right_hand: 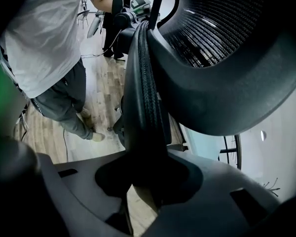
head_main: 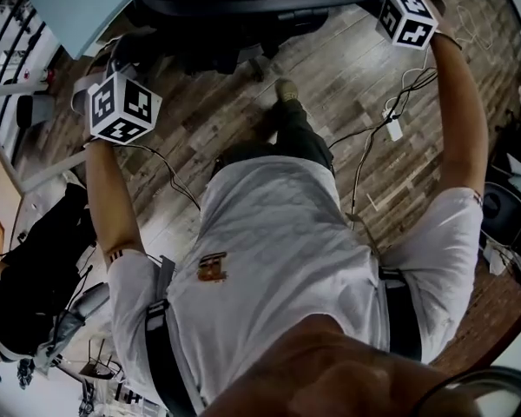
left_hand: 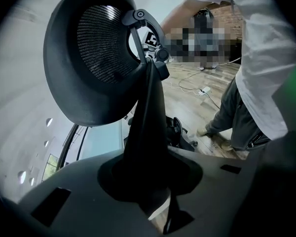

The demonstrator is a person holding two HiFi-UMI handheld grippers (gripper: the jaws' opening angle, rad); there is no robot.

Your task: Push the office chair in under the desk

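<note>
Black office chair (head_main: 243, 5), each back edge clamped by left gripper (left_hand: 153, 189) and right gripper (right_hand: 144, 185), beside desk (head_main: 69, 7).

Office-type workspace, maybe a lab. Evidence: mesh-back office chair (head_main: 243, 3) at a pale-topped desk (head_main: 74, 7). Wood plank floor (head_main: 347, 76) with loose cables (head_main: 365, 133) and a white power strip (head_main: 394, 129) on it. Brick wall (left_hand: 221, 13) in the background, dark gear stacked around the edges.

Wood-plank floor (head_main: 347, 59) — white adapter (head_main: 394, 129) on cable (head_main: 356, 176) lying loose (right of person's shoe (head_main: 286, 88)) — office chair (head_main: 252, 3) standing.
</note>
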